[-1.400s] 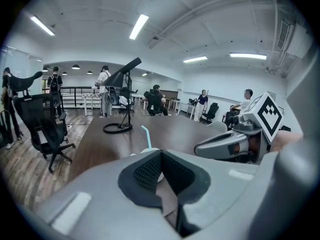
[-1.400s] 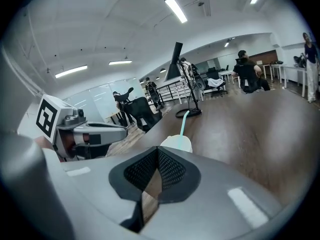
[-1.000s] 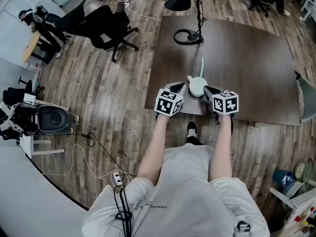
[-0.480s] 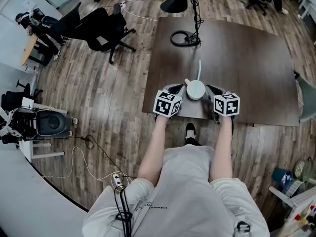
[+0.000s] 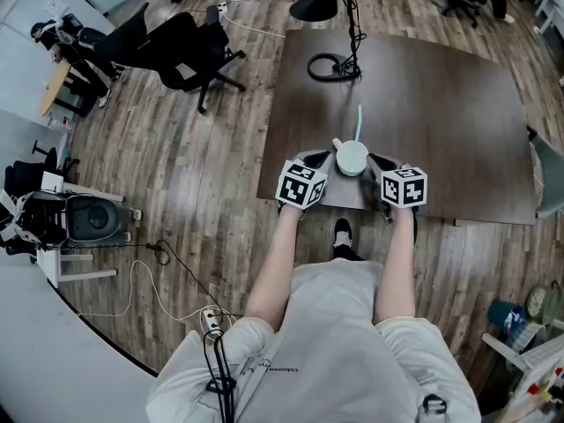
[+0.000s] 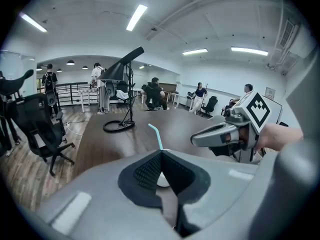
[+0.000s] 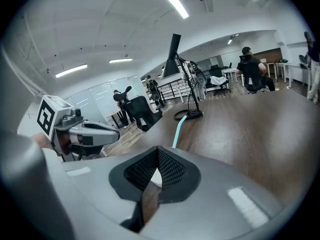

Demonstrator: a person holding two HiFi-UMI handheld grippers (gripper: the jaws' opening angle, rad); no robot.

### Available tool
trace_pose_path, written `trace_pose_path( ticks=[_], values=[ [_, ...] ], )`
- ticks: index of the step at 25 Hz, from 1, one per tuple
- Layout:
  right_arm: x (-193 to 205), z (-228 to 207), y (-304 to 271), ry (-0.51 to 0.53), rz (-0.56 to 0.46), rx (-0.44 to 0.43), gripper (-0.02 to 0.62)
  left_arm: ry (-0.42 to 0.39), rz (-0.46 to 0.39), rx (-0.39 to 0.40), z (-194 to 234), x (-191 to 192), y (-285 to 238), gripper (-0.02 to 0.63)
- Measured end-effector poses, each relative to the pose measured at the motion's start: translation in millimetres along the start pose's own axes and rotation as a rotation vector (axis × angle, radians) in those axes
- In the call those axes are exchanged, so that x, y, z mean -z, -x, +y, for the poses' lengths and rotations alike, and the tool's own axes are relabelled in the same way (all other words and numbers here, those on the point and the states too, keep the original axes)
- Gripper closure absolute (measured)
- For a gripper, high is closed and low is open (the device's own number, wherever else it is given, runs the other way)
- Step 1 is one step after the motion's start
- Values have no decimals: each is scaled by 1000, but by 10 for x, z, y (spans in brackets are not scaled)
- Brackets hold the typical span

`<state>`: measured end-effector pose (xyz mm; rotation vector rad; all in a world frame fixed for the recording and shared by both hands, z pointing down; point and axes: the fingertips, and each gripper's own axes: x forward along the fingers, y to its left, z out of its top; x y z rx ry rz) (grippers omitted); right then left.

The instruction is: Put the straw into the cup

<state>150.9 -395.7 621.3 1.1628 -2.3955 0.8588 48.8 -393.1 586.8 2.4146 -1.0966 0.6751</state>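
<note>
The left tool (image 6: 161,154) has its jaws drawn together, the dark ribbed pads (image 6: 145,171) meeting at the tips with nothing clamped between them; a sliver of white shows through the slot behind the tips. The right tool (image 7: 157,149) is the same, with its jaws closed tip to tip and empty, and white visible in the gap below.

In the head view both tools rest at the near edge of the dark table (image 5: 441,104), one on either side of the white cup (image 5: 352,157). Their tips point inward at the cup and come close to its sides. I cannot tell whether either tip touches it.

The pale teal straw (image 5: 359,120) shows just beyond the cup, running away from the person toward the middle of the table. Its near end disappears behind the cup's rim, so I cannot tell whether it lies flat on the table or sits in the cup. In the left gripper view its far end bends off to the left.

Farther back on the table stands a black lamp stand (image 5: 330,64) with a ring-shaped base. A black office chair (image 5: 189,47) stands on the wooden floor (image 5: 203,192) off to the left.
</note>
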Motion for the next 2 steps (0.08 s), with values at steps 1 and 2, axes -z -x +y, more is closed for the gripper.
trace_pose_path(
  ticks=[1,2],
  values=[
    [7,6,3,-2,1,-1,571,-3,2,0,0,0,14,604],
    [14,12,7,-5,1,-2,571,-5,4,-1,1,-2,29,604]
  ],
)
